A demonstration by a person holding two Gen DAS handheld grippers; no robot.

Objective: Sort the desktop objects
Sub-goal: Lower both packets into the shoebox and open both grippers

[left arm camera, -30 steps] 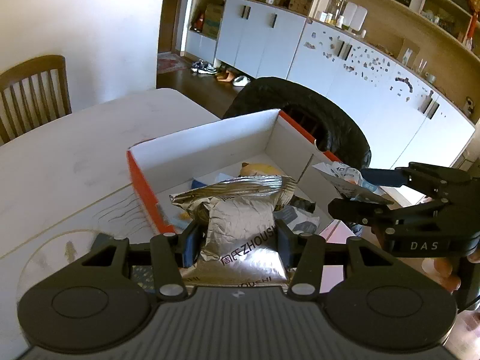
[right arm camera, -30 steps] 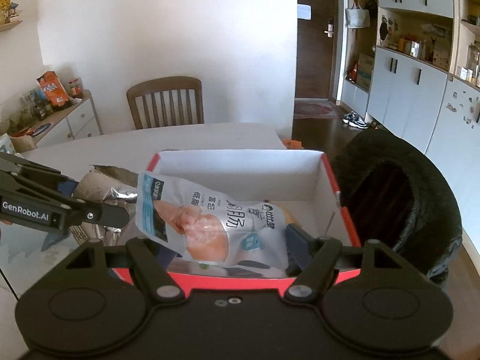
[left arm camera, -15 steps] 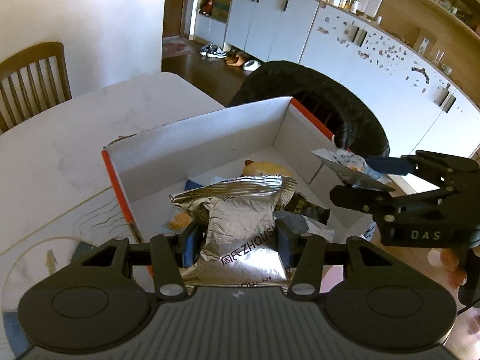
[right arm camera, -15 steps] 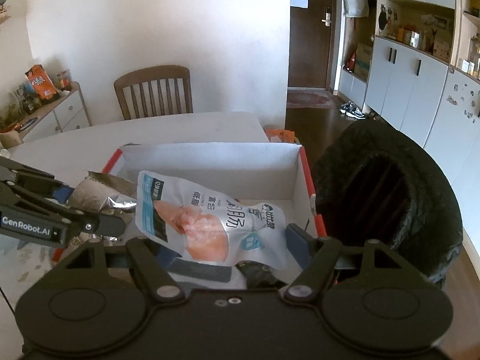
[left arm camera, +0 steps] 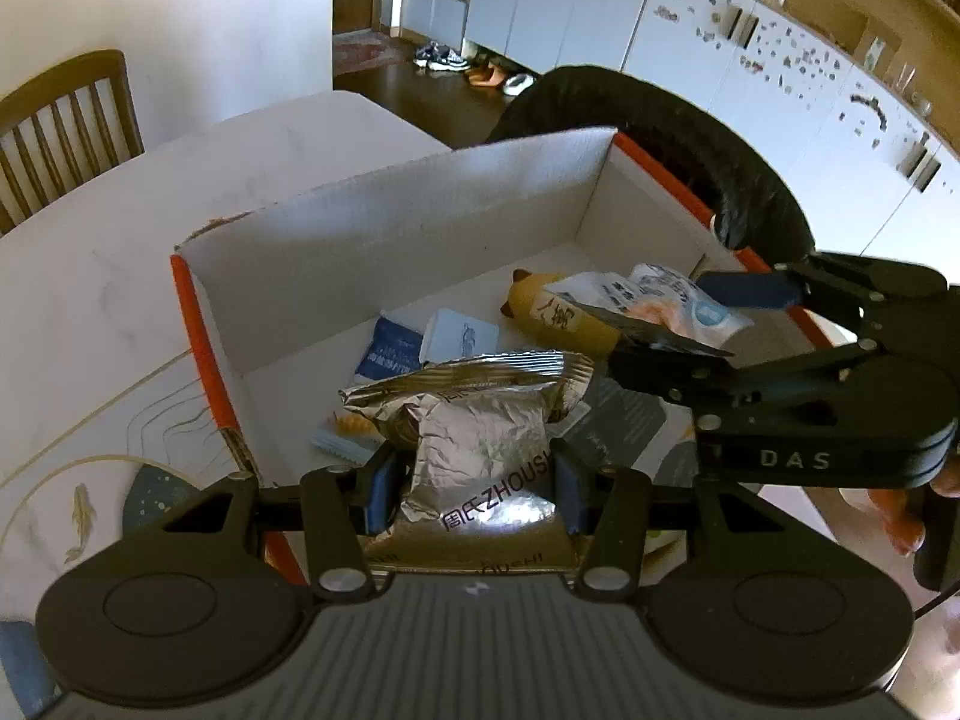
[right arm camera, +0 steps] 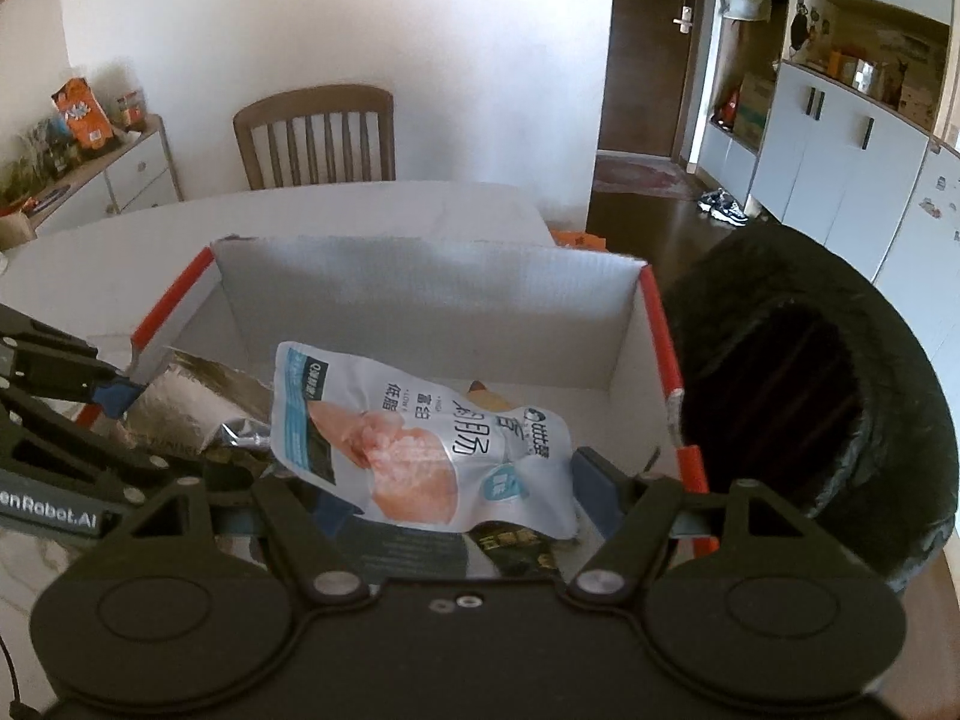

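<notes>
Foil snack pack (left arm camera: 480, 444) clamped in left gripper (left arm camera: 474, 483), pale blue pouch (right arm camera: 420, 438) clamped in right gripper (right arm camera: 456, 495), both poised over box (left arm camera: 384, 222) near edge for drop-in.

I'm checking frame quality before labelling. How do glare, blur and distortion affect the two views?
Left wrist: sharp; glare on the foil pack washes out part of its print, and the fisheye bends the cabinets. Right wrist: softer, the box wall slightly blurred, the pouch readable, corners vignetted dark.
</notes>
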